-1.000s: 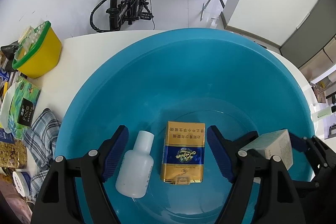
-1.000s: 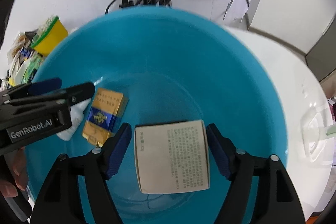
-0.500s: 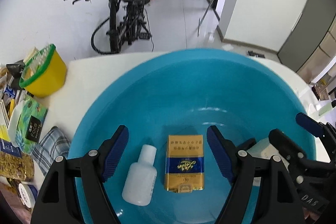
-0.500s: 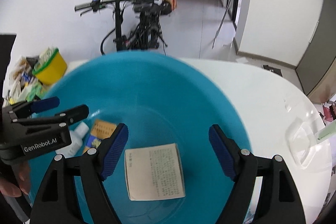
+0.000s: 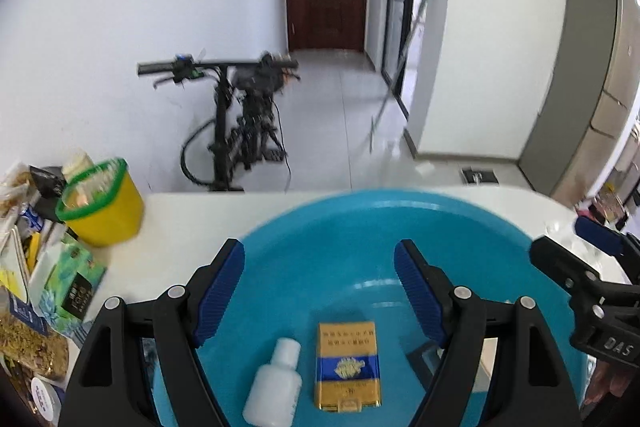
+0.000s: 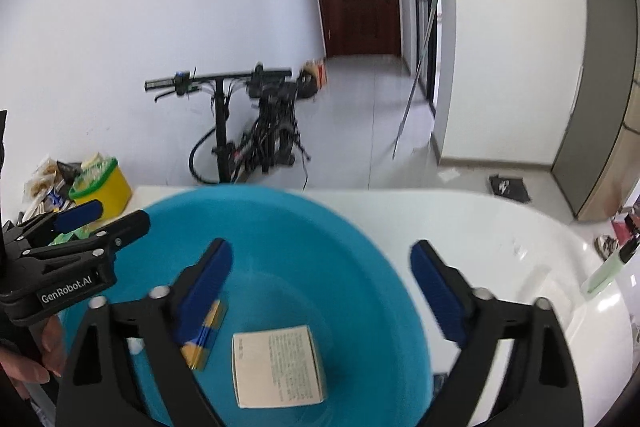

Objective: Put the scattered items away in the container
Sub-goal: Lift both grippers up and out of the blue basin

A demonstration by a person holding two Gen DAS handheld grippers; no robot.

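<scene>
While its jaws open, right tool (image 6: 320, 267) hovers above box (image 6: 278, 371).

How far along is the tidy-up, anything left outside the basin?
Done: the white bottle, gold pack and cream box lie in the blue basin. In hand: nothing; the left gripper is open and empty, and the right gripper is opening. Left: clutter around the yellow tub, if it counts.
</scene>
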